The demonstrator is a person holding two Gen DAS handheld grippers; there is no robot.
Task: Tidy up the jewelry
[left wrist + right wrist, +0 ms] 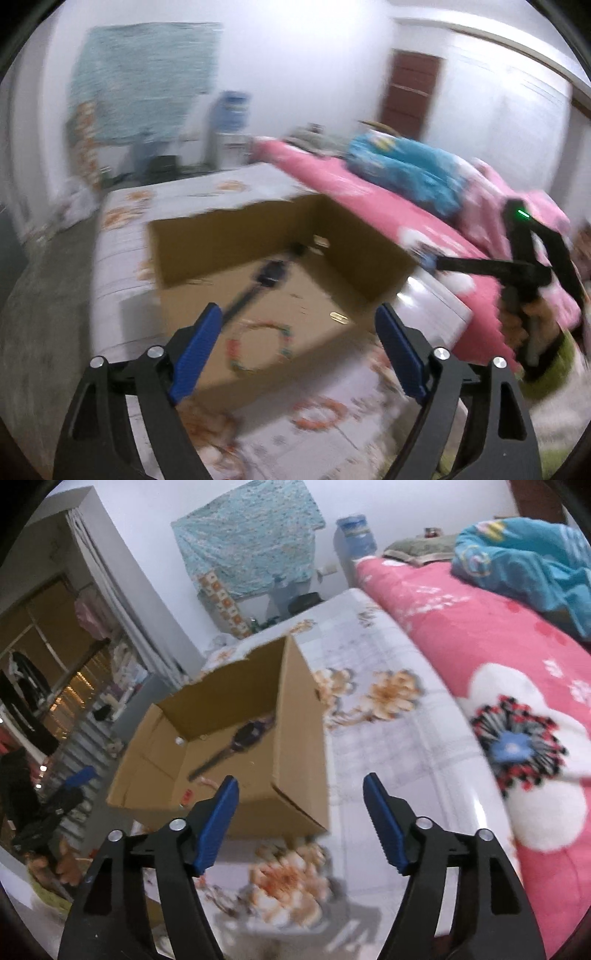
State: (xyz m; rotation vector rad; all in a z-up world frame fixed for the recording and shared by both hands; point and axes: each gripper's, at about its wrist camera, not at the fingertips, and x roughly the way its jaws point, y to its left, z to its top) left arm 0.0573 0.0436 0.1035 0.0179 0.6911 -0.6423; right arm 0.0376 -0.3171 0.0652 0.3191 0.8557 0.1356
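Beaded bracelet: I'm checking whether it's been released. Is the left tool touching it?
Apart. The left wrist view shows the bracelet lying on the cardboard box floor, beyond the left tool, whose jaws stand wide and empty.

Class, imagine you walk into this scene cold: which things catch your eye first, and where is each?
First comes the open cardboard box on the flower-printed table, with a dark wristwatch and a colourful beaded bracelet lying inside. Beside the table runs a bright pink bedspread with a blue blanket on it. Both blue-padded grippers are open and empty.
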